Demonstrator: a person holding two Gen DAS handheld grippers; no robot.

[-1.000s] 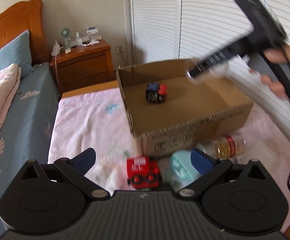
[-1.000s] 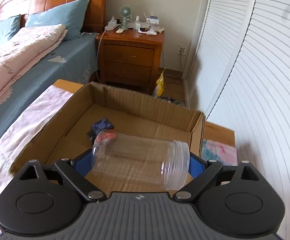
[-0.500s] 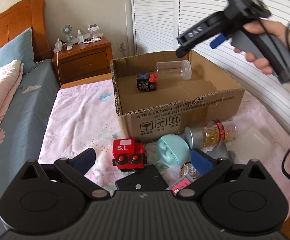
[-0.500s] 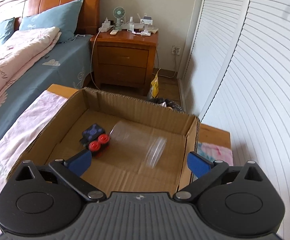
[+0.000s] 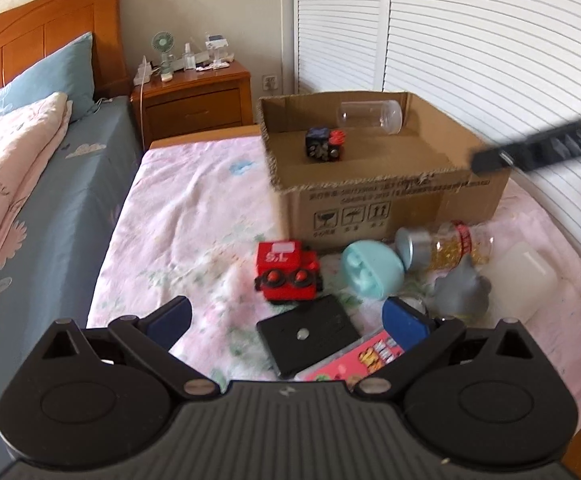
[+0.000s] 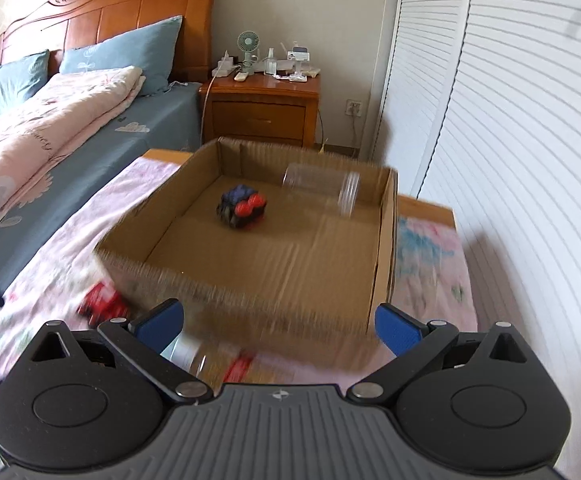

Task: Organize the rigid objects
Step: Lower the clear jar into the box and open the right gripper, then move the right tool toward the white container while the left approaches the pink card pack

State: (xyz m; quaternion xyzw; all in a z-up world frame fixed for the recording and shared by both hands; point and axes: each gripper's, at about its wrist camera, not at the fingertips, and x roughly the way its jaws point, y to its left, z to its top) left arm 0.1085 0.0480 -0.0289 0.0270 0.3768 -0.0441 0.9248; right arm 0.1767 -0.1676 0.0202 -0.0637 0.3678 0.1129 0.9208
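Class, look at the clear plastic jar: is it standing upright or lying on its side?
On its side: the clear plastic jar lies lengthwise on the cardboard box floor.

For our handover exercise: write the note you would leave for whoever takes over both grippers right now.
Left gripper: open, empty, over the toys.
Right gripper: open, empty; its jaws have just been opening.
Done: clear jar and dark toy car lie in the cardboard box.
Left on the cloth: red toy train, teal egg, bottle, black plate, grey toy, white tub.
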